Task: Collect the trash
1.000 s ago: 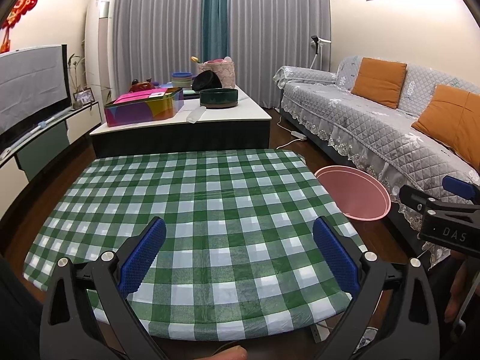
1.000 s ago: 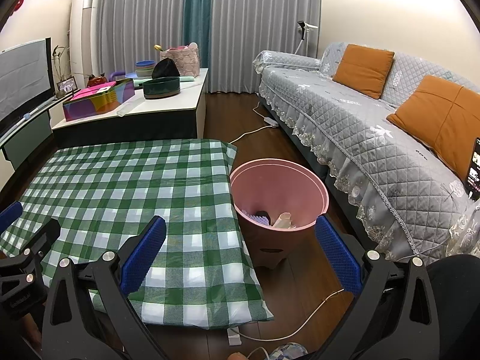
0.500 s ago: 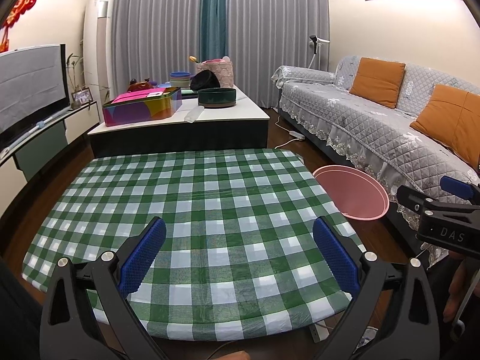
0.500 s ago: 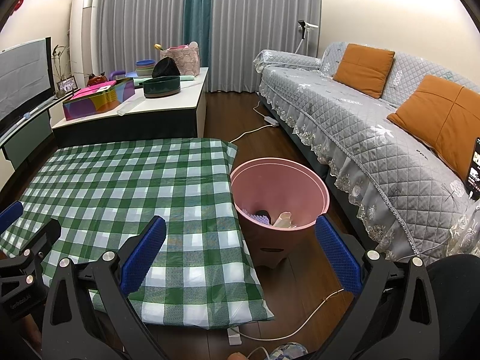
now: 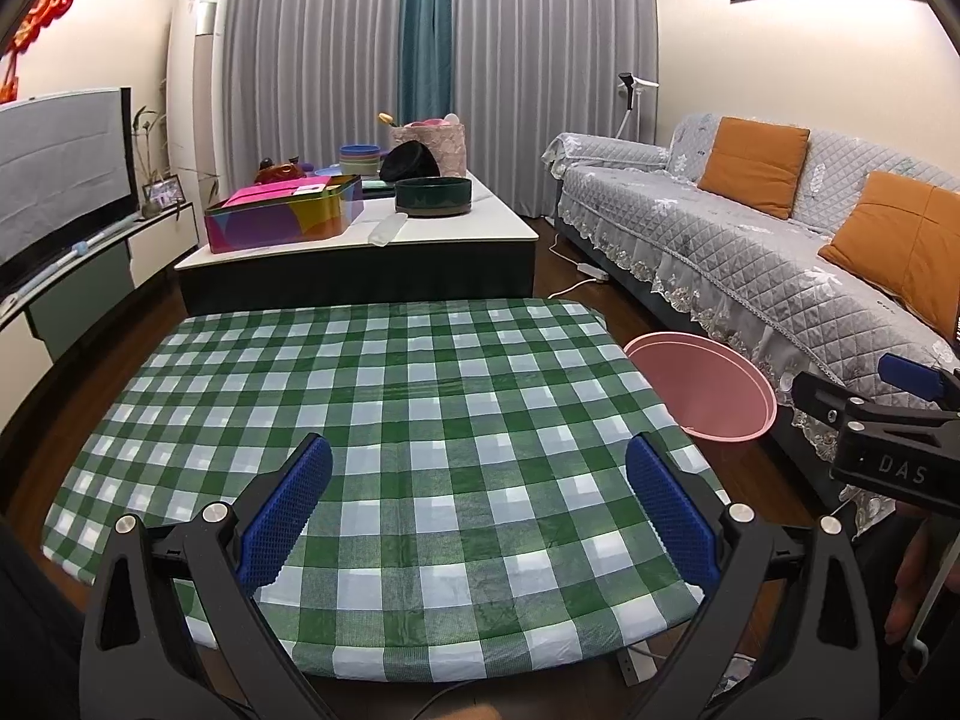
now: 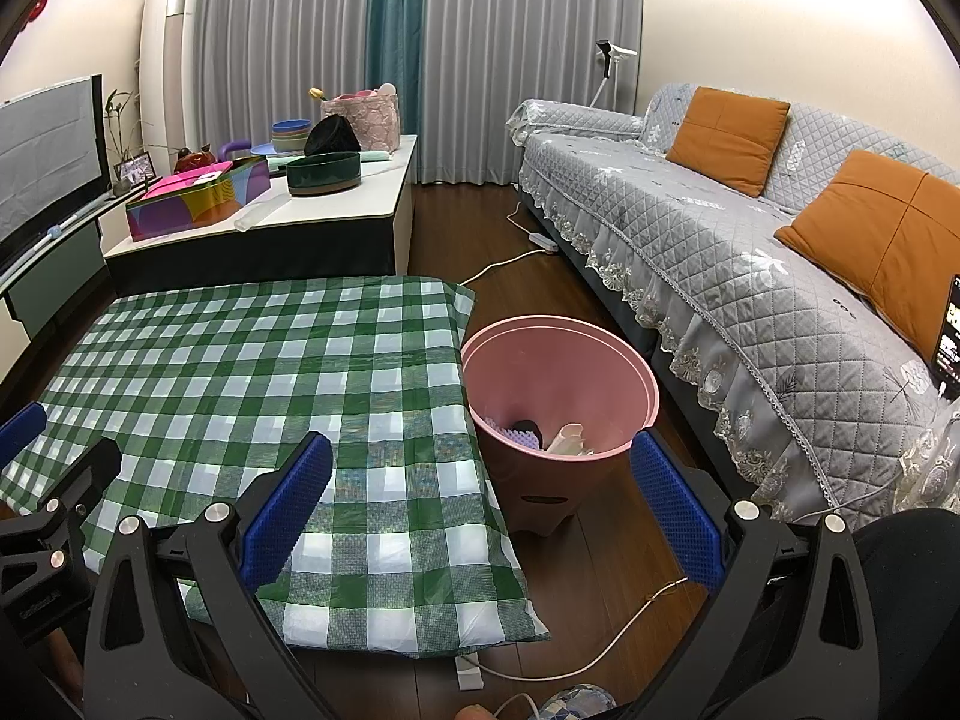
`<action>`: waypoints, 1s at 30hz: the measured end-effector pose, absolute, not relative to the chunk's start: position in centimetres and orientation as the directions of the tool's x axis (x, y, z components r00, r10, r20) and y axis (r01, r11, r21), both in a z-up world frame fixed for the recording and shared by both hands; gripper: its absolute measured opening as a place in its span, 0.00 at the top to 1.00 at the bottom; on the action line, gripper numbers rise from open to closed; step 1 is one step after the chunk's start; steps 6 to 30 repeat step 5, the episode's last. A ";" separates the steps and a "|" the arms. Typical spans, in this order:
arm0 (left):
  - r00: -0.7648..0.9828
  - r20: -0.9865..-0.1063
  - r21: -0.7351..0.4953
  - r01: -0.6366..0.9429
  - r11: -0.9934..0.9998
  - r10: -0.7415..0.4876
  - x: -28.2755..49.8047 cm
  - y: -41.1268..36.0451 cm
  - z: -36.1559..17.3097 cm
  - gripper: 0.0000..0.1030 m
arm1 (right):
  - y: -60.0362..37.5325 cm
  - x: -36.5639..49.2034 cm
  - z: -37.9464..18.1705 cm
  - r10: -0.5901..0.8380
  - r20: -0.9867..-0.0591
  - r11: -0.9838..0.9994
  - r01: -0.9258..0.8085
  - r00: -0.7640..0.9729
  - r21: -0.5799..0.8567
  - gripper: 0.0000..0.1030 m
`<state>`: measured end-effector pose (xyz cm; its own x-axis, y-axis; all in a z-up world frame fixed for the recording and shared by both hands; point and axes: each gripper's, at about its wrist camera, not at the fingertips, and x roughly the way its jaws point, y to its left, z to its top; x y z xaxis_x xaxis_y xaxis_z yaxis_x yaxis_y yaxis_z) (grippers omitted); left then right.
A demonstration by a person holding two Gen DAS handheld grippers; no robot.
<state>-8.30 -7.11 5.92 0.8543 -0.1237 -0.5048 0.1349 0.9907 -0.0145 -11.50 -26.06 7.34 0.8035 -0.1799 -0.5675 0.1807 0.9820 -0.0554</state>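
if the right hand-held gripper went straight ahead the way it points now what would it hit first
Probably the pink bin beside the checked table: it sits centred between the open fingers of the right hand-held gripper. Depth is unclear.

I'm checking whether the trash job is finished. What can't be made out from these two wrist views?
- Left wrist view: the inside of the pink plastic bin is hidden by its own rim and the green checked tablecloth.
- Right wrist view: the items at the bin's bottom are partly covered by its near wall; what they are is unclear.
- Both views: the floor under the table is hidden by the cloth.
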 end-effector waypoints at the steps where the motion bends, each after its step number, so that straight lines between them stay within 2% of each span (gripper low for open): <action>1: 0.853 -0.507 -0.015 0.133 0.991 -0.122 -8.2 -7.0 5.9 0.08 | -26.0 -11.5 7.4 -0.180 -0.568 0.982 0.181 0.803 -0.055 0.05; 30: 0.850 -0.513 -0.018 0.129 0.991 -0.120 -8.1 -6.7 5.8 0.08 | -26.1 -11.5 7.4 -0.180 -0.568 0.982 0.181 0.803 -0.055 0.05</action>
